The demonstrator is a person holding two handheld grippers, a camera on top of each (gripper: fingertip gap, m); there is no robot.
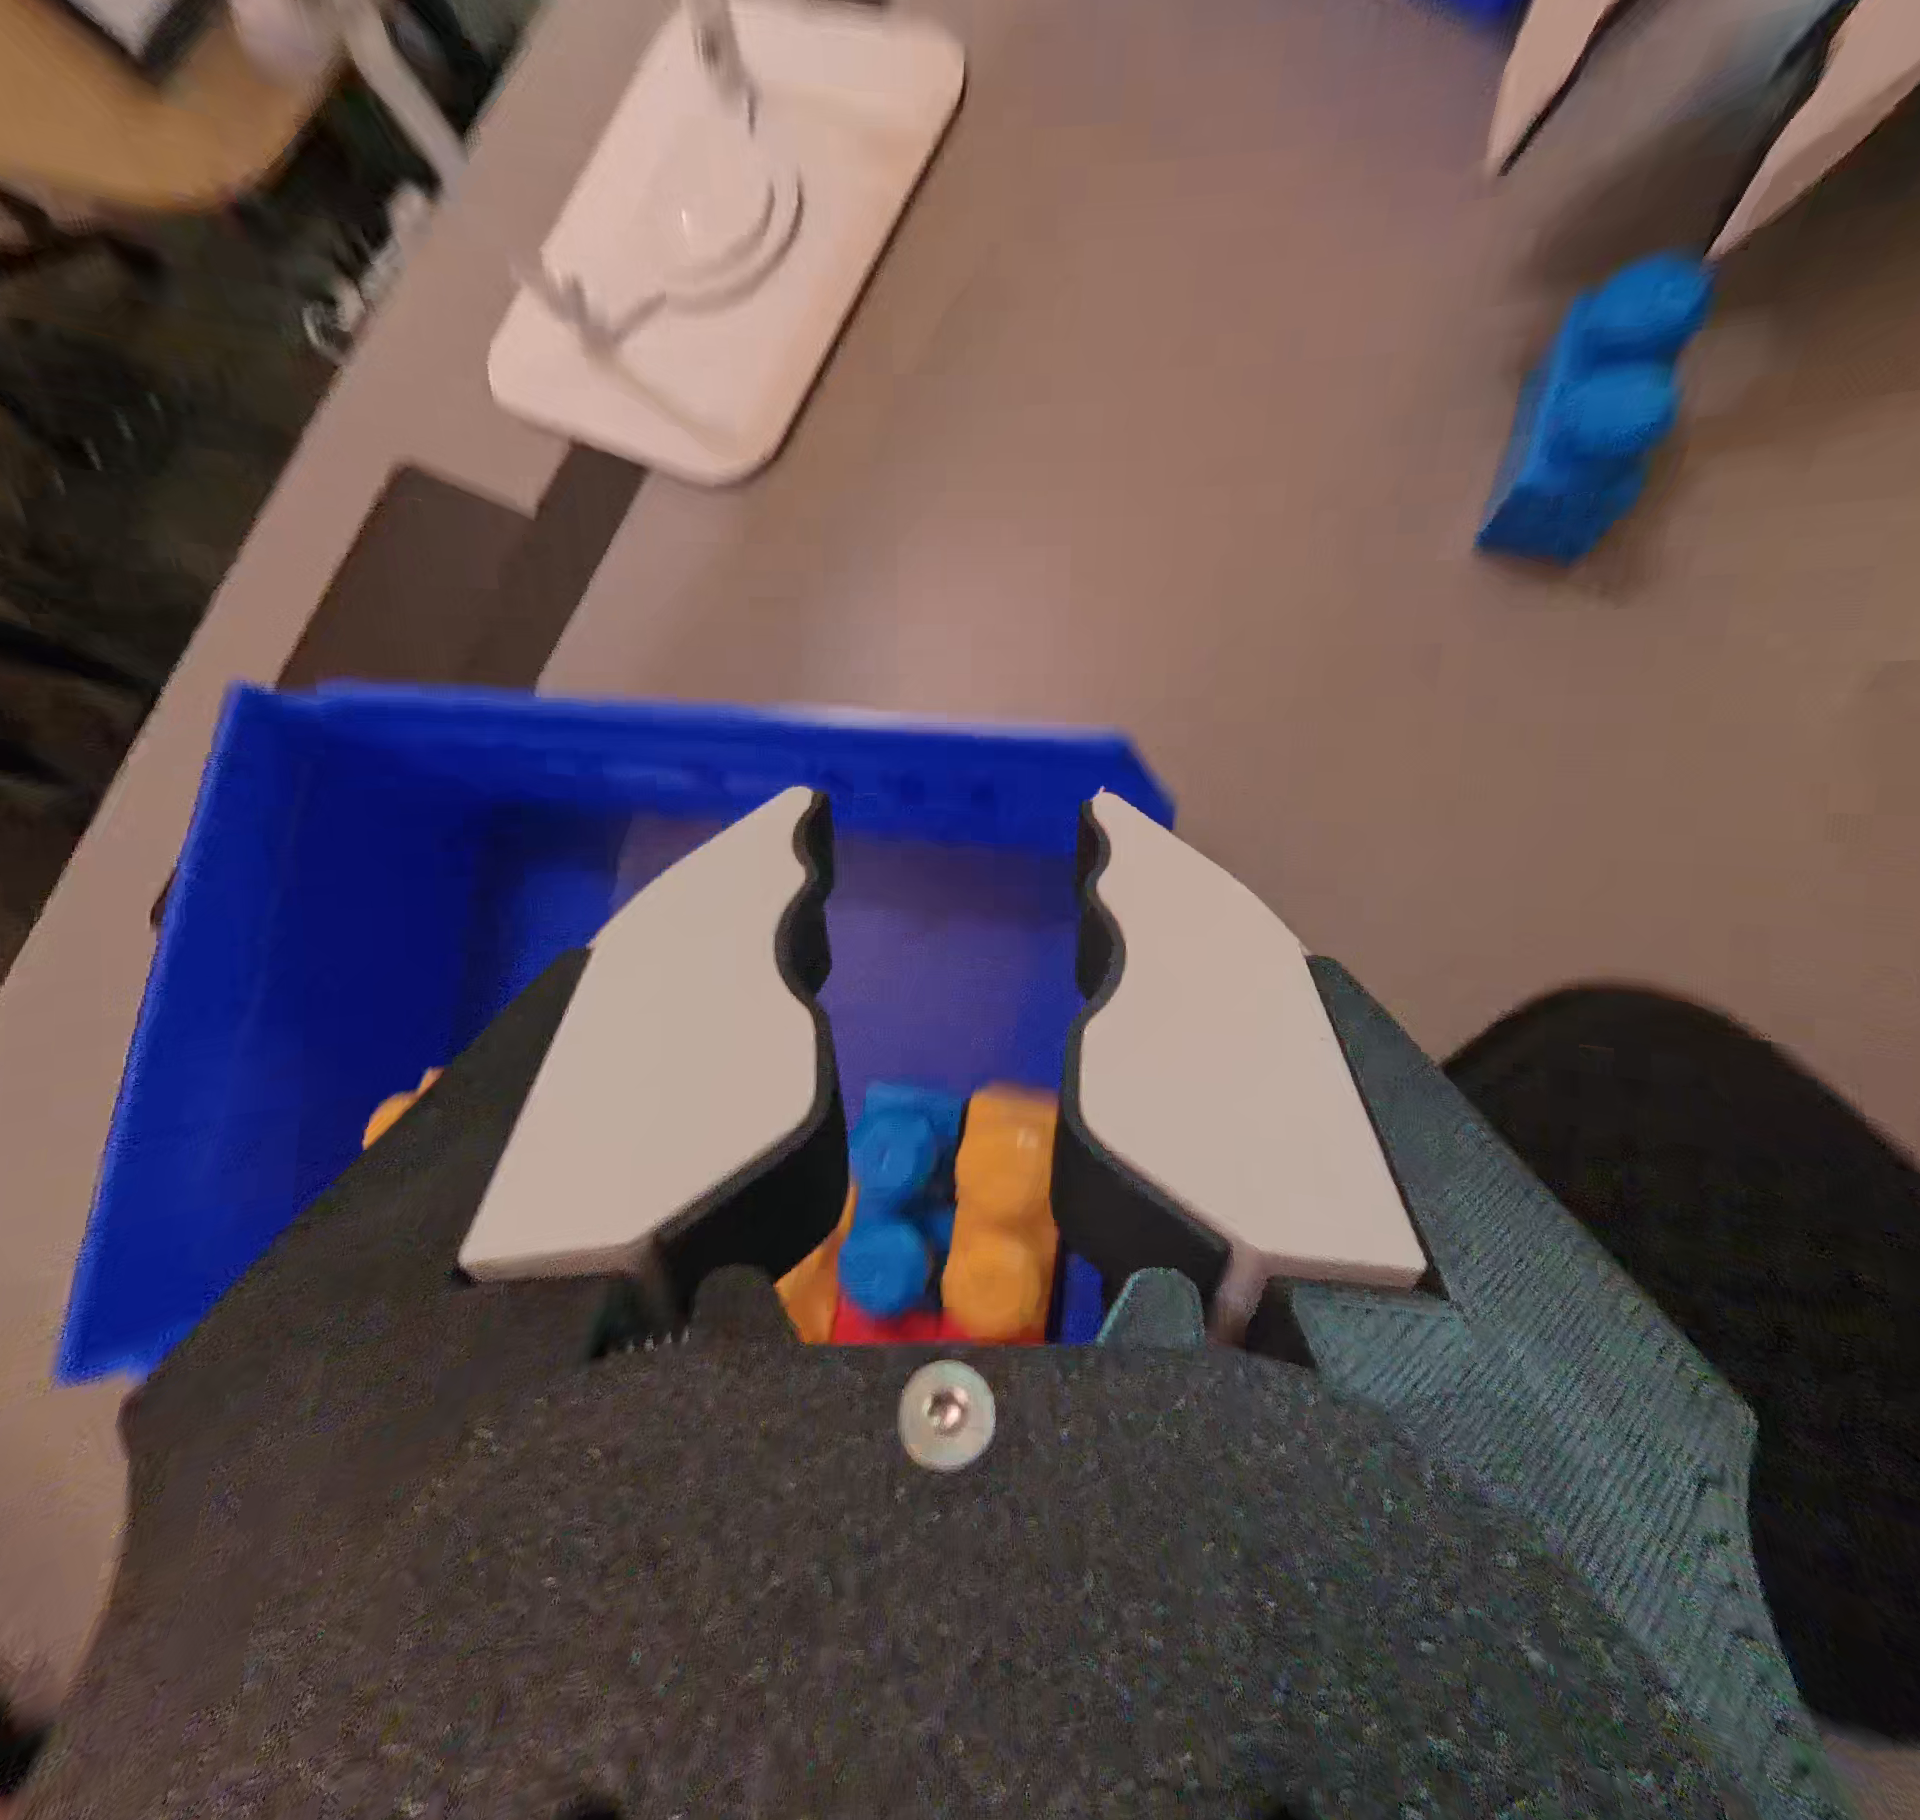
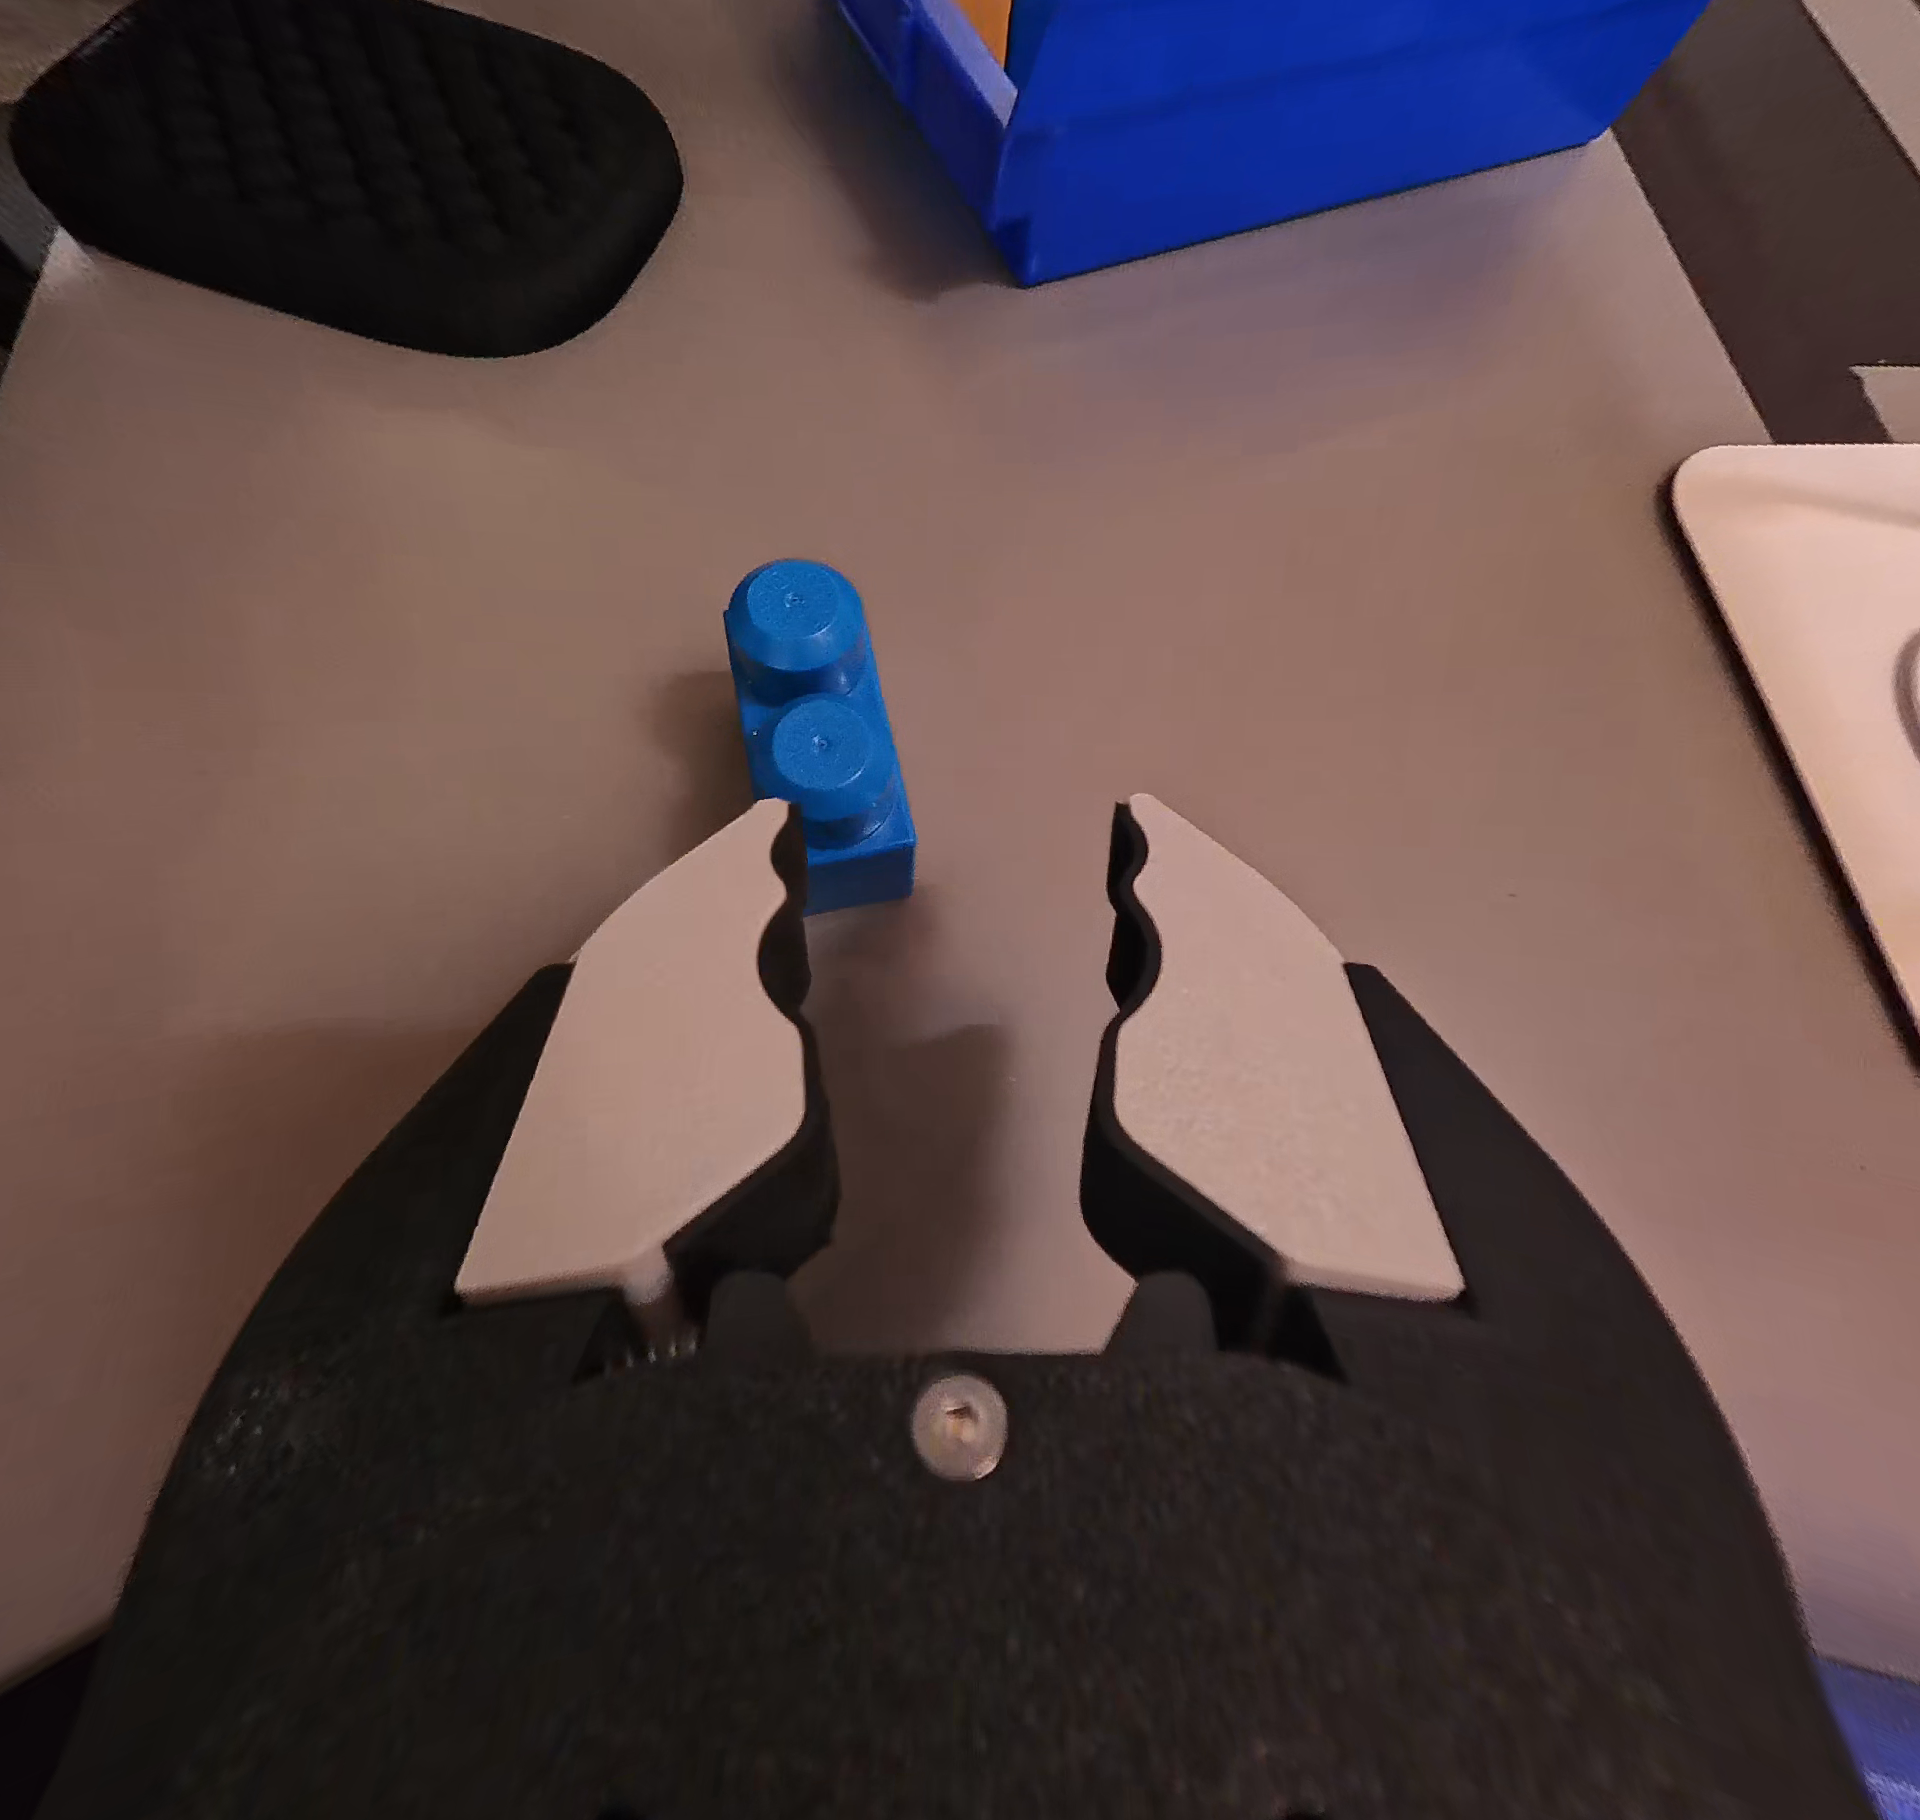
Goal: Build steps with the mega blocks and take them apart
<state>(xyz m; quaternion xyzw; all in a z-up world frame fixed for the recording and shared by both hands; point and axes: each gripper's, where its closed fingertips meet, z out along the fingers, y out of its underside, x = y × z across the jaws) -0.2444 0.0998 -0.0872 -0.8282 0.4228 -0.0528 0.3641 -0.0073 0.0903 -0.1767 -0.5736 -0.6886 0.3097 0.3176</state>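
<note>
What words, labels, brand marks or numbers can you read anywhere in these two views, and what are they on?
None can be read.
Blue two-stud block on the grey table: a tiny moulded mark at each stud's centre, too small to read.
Blue bin: faint raised marks on its far wall, blurred.
Blocks in the bin, white tray, black textured pad, left gripper and right gripper: no writing visible.

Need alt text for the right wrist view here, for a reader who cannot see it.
The open right claw hovers over a grey table, its left fingertip just beside a blue two-stud block standing on the surface. Beyond sit a blue bin holding orange and blue blocks, and a black textured pad.
</note>
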